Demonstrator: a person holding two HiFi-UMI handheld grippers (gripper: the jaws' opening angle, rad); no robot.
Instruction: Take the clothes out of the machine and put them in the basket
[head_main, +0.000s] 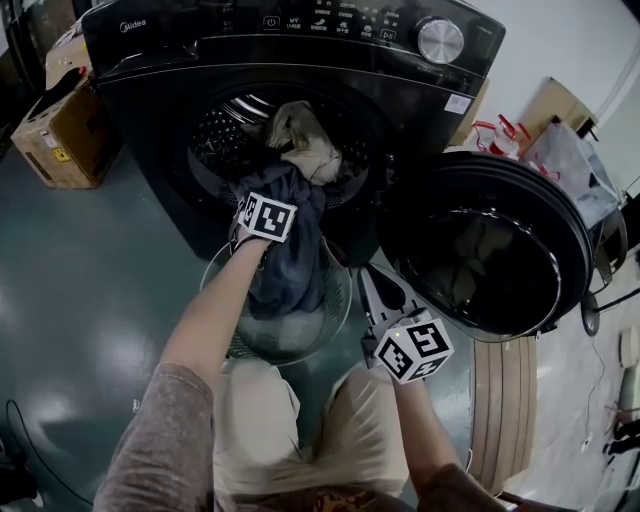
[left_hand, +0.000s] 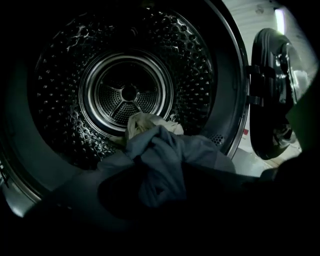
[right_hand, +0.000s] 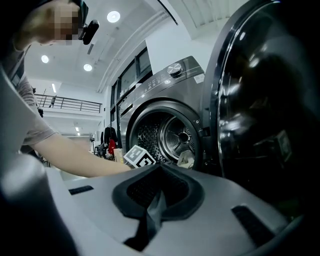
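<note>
The black front-loading machine (head_main: 300, 40) stands with its round door (head_main: 490, 245) swung open to the right. A beige garment (head_main: 305, 140) lies at the drum's mouth, and the same beige garment (left_hand: 145, 122) lies on the drum floor in the left gripper view. A dark blue-grey garment (head_main: 290, 260) drapes from the drum's lip down into the mesh basket (head_main: 338, 300) below it. My left gripper (head_main: 278, 195) is at the drum's mouth, shut on a bunched fold of the blue-grey garment (left_hand: 165, 150). My right gripper (head_main: 367, 275) hovers beside the basket, shut and holding nothing I can make out.
A cardboard box (head_main: 60, 125) sits on the floor left of the machine. Bags and clutter (head_main: 560, 160) stand behind the open door. The person's knees (head_main: 300, 430) are close behind the basket. The floor is dark green and glossy.
</note>
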